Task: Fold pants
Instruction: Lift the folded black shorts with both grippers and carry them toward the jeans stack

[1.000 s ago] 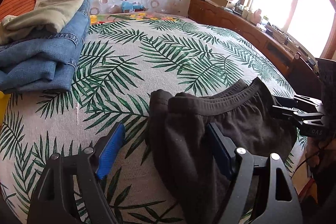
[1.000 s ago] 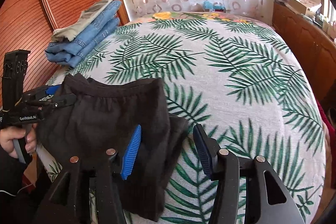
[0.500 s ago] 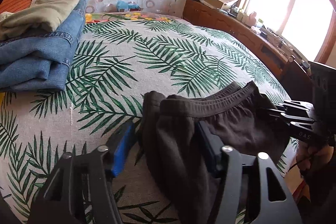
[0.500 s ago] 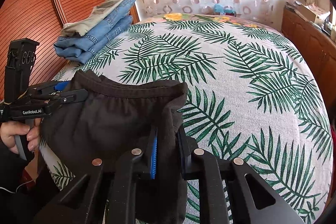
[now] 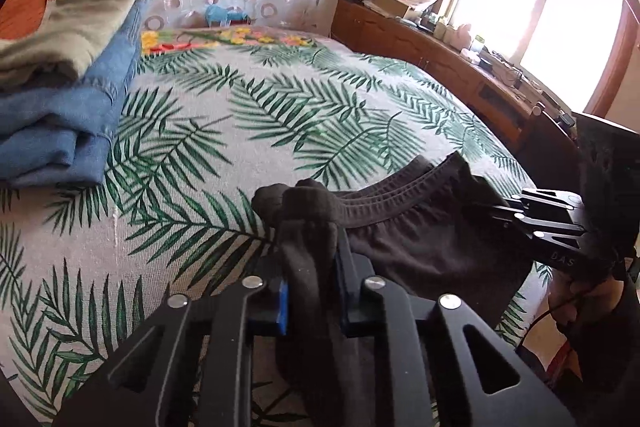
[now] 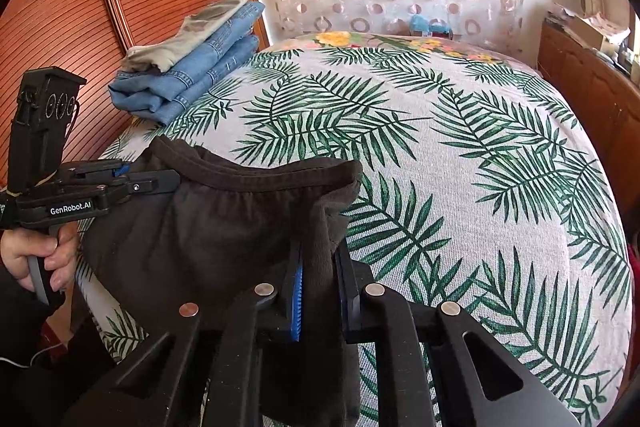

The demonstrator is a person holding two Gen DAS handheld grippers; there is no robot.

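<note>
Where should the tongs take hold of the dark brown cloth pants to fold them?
At the two ends of the dark brown cloth pants' elastic waistband, coming in from the near bed edge. The band is a firm, thick rim lying nearest, so pinching each corner should keep the cloth spread flat.

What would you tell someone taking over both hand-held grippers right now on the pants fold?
Left hand-held gripper: jaws closing on the left end of the dark pants at the waistband, cloth pinched between the pads.
Right hand-held gripper: jaws closing on the right end of the waistband, cloth pinched as well.
Pants: at the near edge of the bed, waistband stretched between the two grippers, the rest hanging off the front.
Folded jeans with a grey garment on top sit at the far left of the bed.
Done: both grips taken.
Left: probably lift, lay the pants flat on the bedspread, fold, then add to the stack.
</note>
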